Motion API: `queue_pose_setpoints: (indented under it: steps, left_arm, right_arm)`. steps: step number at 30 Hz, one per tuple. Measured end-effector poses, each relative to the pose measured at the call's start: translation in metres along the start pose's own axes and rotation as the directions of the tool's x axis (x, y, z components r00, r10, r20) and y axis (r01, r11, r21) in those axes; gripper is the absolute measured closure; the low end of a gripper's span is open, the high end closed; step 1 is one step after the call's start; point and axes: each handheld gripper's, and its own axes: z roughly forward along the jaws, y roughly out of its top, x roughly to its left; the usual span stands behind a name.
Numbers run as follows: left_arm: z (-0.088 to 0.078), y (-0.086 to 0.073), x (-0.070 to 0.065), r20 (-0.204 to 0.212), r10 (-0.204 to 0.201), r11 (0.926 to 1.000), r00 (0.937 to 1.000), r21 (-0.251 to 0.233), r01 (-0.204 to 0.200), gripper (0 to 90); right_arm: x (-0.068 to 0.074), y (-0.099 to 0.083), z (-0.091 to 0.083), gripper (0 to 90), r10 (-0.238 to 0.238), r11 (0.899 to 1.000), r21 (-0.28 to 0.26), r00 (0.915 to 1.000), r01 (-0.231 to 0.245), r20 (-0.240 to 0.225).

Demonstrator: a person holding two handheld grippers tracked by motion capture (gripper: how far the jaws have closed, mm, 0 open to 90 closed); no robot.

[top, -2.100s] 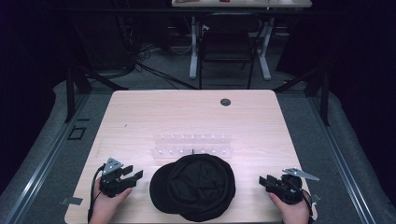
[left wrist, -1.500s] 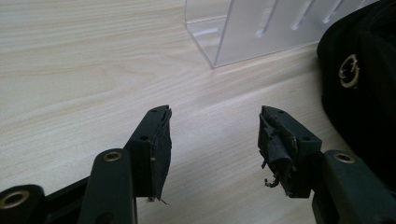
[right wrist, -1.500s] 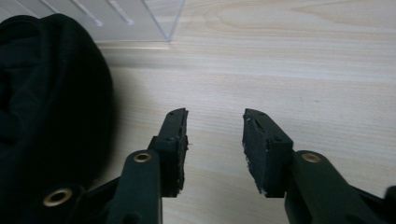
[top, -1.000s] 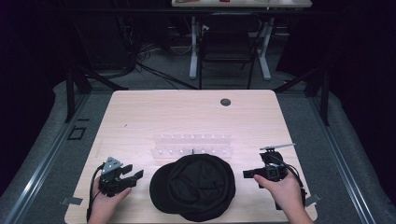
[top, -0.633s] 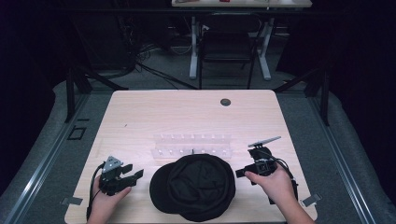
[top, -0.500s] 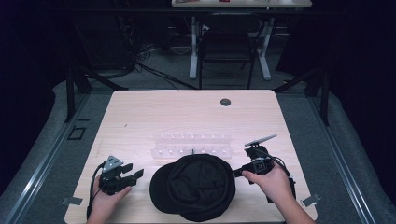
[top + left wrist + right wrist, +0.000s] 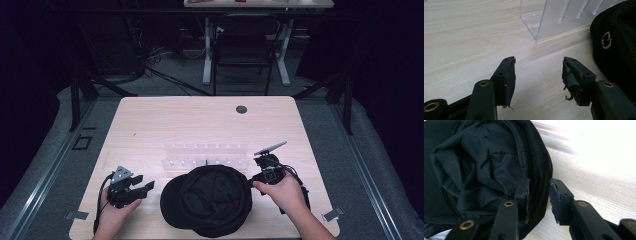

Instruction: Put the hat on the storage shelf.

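Resting left of the black cap [image 7: 210, 200] with jaws wide and empty, the left gripper [image 7: 142, 186] idles, while the cap, soft, light and crumpled, lying just in front of the clear rack [image 7: 206, 155], suits a rim grip, where the right gripper [image 7: 537, 192] has just been closing, rim between its jaws.

This looks like a lab or test room, though the dim background leaves some doubt: a pale wooden table [image 7: 200, 125] stands alone on grey carpet, black stands [image 7: 82, 90] flanking it, cables and a white-legged desk [image 7: 245, 50] beyond.
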Motion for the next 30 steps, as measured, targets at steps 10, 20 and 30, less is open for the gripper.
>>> queue_pose_setpoints:
  steps: [10, 20, 30]
  left_arm:
    - [-0.002, 0.000, 0.001, -0.002, -0.004, 1.0000, 1.0000, 0.005, 0.004, 44.5]
    - [-0.002, 0.000, 0.001, -0.001, -0.004, 1.0000, 1.0000, 0.001, 0.004, 44.5]
    - [-0.002, -0.001, 0.001, -0.002, -0.009, 1.0000, 1.0000, 0.001, 0.009, 44.4]
  right_arm:
    - [-0.004, 0.005, 0.007, 70.2, 0.033, 0.999, 0.016, 0.9994, -0.034, 0.006]
    - [-0.002, 0.009, 0.016, 75.7, 0.024, 0.997, 0.068, 0.9996, -0.024, 0.015]
    - [-0.004, 0.012, 0.025, 78.5, 0.066, 0.988, 0.139, 0.9978, -0.067, 0.010]
